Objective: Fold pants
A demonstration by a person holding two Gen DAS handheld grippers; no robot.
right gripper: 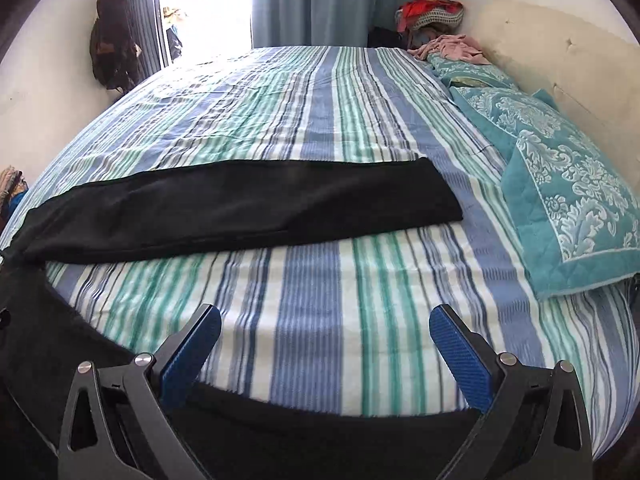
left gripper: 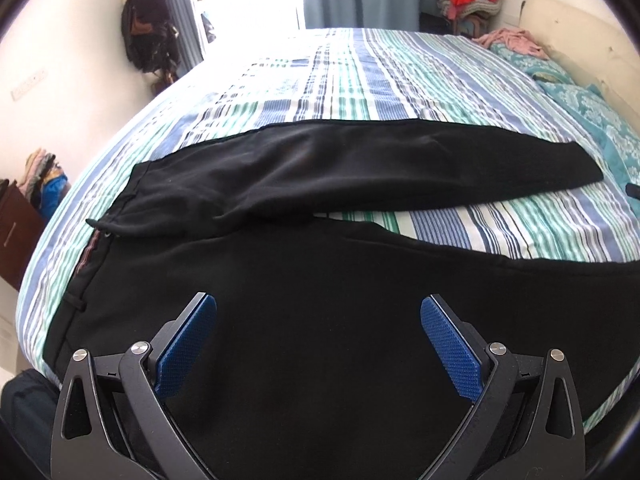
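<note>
Only from the left wrist — waistband of black pants.

the pants are plain black, with a thin reddish-brown band inside the waist. the bed sheet is striped in white, blue, green and dark navy. the pillows are teal with a white floral damask pattern. the left tool and the right tool are black with textured blue pads. the curtain is dusty blue, the headboard cream, and the clothes pile is red and orange.
</note>
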